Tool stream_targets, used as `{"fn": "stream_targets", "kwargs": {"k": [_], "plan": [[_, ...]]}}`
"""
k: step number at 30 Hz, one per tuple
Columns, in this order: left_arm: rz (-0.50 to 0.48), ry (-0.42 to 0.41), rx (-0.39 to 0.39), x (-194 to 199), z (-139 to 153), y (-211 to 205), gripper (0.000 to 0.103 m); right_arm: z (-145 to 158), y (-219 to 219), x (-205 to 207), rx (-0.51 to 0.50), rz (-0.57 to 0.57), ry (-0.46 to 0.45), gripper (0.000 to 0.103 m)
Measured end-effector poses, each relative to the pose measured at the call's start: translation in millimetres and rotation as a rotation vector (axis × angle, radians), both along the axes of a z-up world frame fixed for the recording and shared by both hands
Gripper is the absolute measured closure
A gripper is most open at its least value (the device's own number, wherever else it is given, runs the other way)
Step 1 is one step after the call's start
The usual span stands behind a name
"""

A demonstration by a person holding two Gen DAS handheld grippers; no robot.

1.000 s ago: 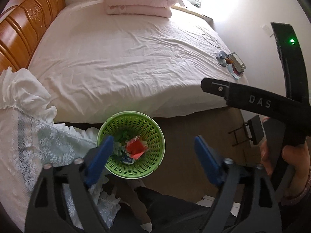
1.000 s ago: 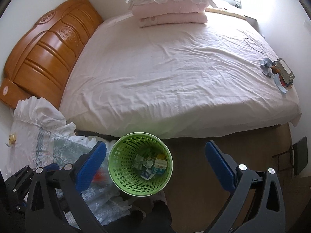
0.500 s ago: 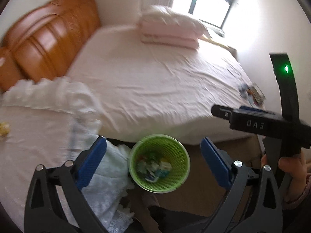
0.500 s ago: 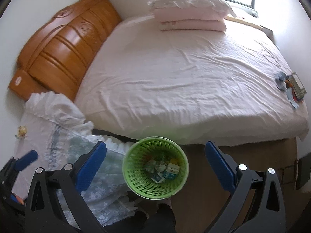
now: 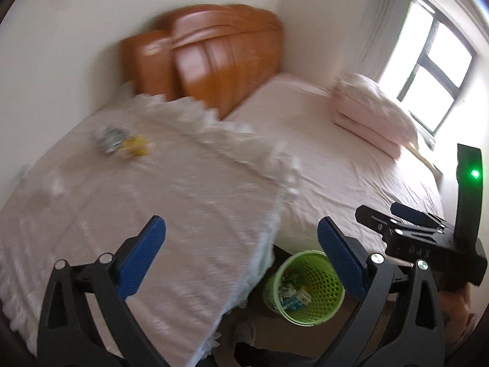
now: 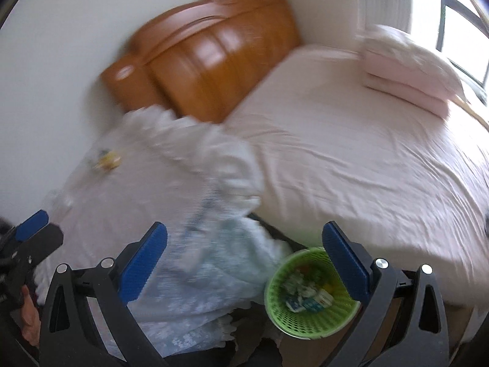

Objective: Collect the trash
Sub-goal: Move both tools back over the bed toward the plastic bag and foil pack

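Observation:
A green mesh trash basket (image 5: 305, 287) stands on the floor between the bed and a cloth-covered table; it holds several wrappers and also shows in the right wrist view (image 6: 308, 287). A yellow and grey piece of trash (image 5: 122, 145) lies at the far side of the table, seen also in the right wrist view (image 6: 107, 160). My left gripper (image 5: 241, 253) is open and empty above the table's edge. My right gripper (image 6: 244, 260) is open and empty, beside the basket. Both views are blurred.
A white lace cloth (image 5: 152, 214) covers the table on the left. A pink bed (image 6: 351, 153) with a wooden headboard (image 6: 207, 58) and stacked pillows (image 6: 406, 67) fills the right. A window (image 5: 437, 70) is behind.
Both grippers have swung left and tilted up, from over the basket toward the cloth-covered table. The trash on the table has come into view. The jaws stay open.

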State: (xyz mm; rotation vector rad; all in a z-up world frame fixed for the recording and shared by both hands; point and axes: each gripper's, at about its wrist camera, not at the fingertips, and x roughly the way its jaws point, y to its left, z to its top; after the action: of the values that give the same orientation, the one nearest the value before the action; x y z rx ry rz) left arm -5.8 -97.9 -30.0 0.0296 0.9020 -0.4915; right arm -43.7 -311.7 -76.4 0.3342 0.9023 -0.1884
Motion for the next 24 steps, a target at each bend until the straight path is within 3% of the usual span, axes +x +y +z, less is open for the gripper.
{"fn": "stream_targets", "kwargs": {"k": [5, 13, 24], "plan": [[0.105, 0.024, -0.009, 11, -6, 43, 0.008, 3, 45, 32, -0.005, 0.116, -0.004, 0.002], [0.214, 0.04, -0.008, 29, -18, 91, 0.008, -4, 91, 71, -0.002, 0.211, 0.023, 0.002], [0.437, 0.07, 0.095, 111, -64, 174, 0.008, -25, 125, 119, 0.015, 0.281, 0.087, 0.002]]}}
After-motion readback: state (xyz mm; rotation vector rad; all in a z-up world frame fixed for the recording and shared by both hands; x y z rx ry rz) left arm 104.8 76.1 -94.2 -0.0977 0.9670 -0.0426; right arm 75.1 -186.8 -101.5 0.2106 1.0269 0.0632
